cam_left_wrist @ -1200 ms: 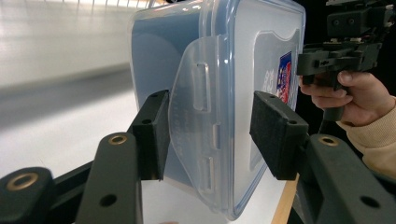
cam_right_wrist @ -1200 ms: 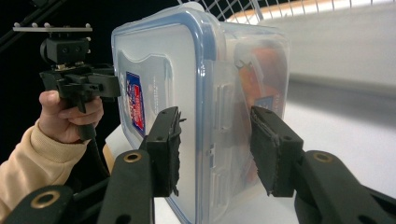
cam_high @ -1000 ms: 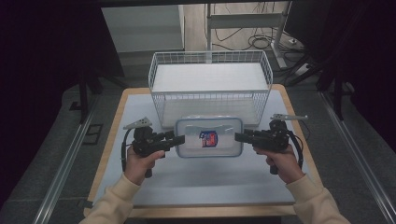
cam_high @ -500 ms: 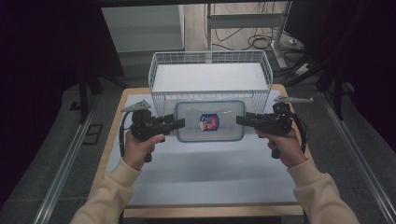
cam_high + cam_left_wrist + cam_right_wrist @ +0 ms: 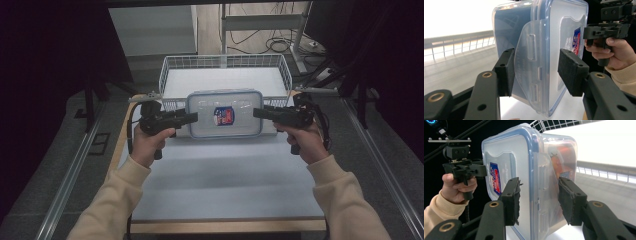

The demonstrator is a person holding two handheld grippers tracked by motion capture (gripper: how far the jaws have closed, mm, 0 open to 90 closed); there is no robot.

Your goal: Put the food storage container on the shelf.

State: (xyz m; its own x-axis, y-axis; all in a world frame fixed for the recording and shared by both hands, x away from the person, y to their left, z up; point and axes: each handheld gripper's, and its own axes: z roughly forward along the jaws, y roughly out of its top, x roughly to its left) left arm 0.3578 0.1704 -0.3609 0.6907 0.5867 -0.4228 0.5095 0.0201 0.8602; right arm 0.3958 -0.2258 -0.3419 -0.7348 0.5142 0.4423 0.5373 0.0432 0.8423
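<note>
Carrying a lidded clear plastic food container [image 5: 224, 114] between them, the left gripper [image 5: 186, 118] and right gripper [image 5: 261, 112] pinched its ends at 9 and 3 o'clock in the high view, likely to keep it level above the pale table mat [image 5: 225, 175]; the white wire basket [image 5: 172, 70] stood just beyond at 12 o'clock, dark room around.

In the left gripper view, the jaws straddled the container's side latch flap [image 5: 530, 65], which stood out a little, the lid-side pad not quite touching.

In the right gripper view, the jaws bracketed the opposite latch flap [image 5: 544, 190], seemingly lightly clamped.
</note>
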